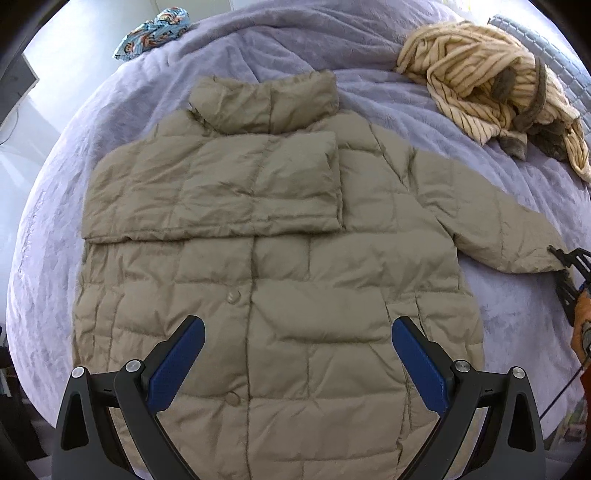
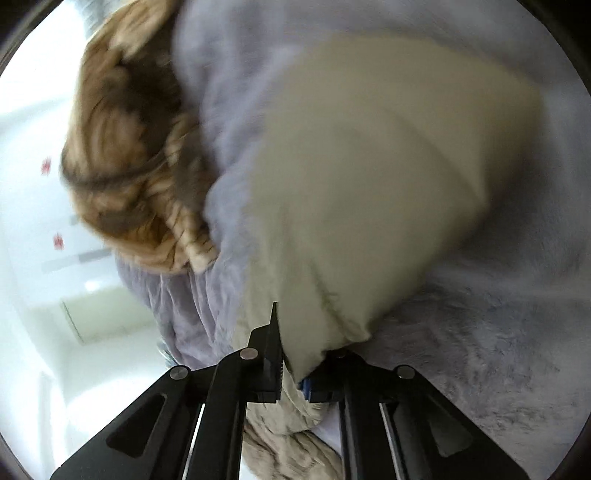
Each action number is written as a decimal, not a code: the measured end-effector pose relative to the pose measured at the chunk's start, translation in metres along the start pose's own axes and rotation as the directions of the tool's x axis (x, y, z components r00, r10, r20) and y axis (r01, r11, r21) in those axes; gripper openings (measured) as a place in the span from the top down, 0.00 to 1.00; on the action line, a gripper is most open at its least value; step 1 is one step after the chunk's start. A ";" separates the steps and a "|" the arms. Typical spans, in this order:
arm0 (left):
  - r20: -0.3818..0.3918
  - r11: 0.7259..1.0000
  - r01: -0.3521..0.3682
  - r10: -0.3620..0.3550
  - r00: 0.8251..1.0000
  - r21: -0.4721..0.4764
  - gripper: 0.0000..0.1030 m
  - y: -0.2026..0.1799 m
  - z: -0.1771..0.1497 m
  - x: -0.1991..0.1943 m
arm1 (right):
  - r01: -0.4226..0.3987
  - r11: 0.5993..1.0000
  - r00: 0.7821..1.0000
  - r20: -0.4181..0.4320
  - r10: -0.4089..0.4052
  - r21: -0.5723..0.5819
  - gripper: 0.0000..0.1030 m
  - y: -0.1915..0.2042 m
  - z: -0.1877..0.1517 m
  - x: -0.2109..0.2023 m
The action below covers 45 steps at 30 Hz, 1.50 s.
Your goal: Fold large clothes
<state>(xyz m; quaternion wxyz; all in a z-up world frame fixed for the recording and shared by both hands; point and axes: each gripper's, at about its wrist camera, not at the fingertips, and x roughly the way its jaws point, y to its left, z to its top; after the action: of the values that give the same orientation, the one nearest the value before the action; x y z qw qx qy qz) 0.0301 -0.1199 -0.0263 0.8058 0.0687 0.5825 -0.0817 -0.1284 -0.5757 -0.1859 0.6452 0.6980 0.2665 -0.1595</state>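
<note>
A khaki quilted puffer jacket (image 1: 266, 258) lies flat, front up, on a lavender blanket (image 1: 369, 48). Its left sleeve (image 1: 214, 188) is folded across the chest. Its right sleeve (image 1: 491, 218) stretches out to the right. My left gripper (image 1: 297, 332) is open and empty, hovering over the jacket's lower front. My right gripper (image 1: 569, 273) shows at the right edge, at the cuff of the outstretched sleeve. In the right wrist view, which is blurred, my right gripper (image 2: 291, 354) is shut on that sleeve's cuff (image 2: 314, 347).
A crumpled cream striped garment (image 1: 491, 85) lies at the back right of the bed; it also shows in the right wrist view (image 2: 129, 155). A blue patterned cloth (image 1: 155, 29) lies at the back left edge. The bed drops off on the left.
</note>
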 end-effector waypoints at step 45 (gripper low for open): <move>0.132 0.985 0.038 -0.016 0.991 -0.167 0.01 0.220 0.031 0.076 | -0.039 0.487 0.861 -0.277 -0.427 -0.873 0.92 0.144 -0.418 0.229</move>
<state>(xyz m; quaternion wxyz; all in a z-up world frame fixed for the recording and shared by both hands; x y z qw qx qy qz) 0.1293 0.0850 -0.0856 0.8439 -0.0134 0.5343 -0.0472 0.0891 -0.1297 -0.1497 0.7974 0.2672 0.5338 0.0887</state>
